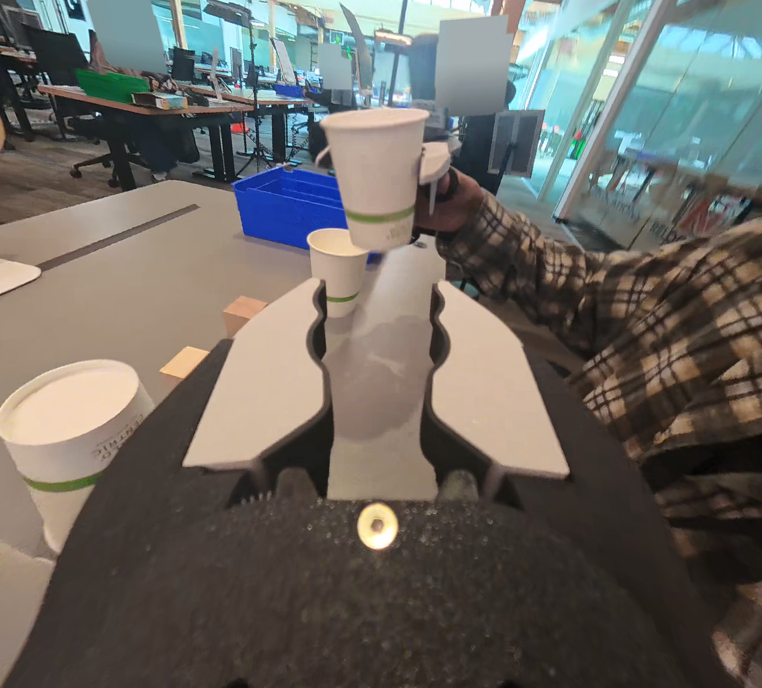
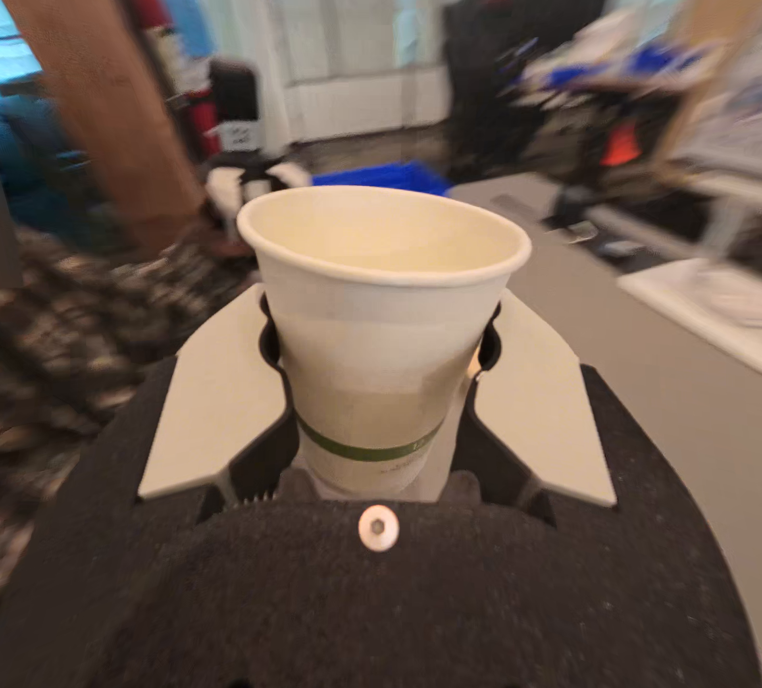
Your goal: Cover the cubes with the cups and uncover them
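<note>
My left gripper (image 1: 377,293) is open and empty above the grey table (image 1: 123,264). Beyond its left finger a white paper cup with a green band (image 1: 336,276) stands upright. Two wooden cubes lie left of the fingers, one farther (image 1: 241,311) and one nearer (image 1: 183,363). An upside-down white cup (image 1: 70,429) stands at the near left. My right gripper (image 2: 381,317) is shut on another white cup (image 2: 381,313), mouth up. In the left wrist view this cup (image 1: 377,177) is held in the air above the upright cup.
A blue plastic bin (image 1: 288,206) stands at the table's far edge behind the cups. A person's plaid sleeve (image 1: 598,317) reaches in from the right. A white flat object (image 1: 16,274) lies at the left edge. Desks and chairs fill the room behind.
</note>
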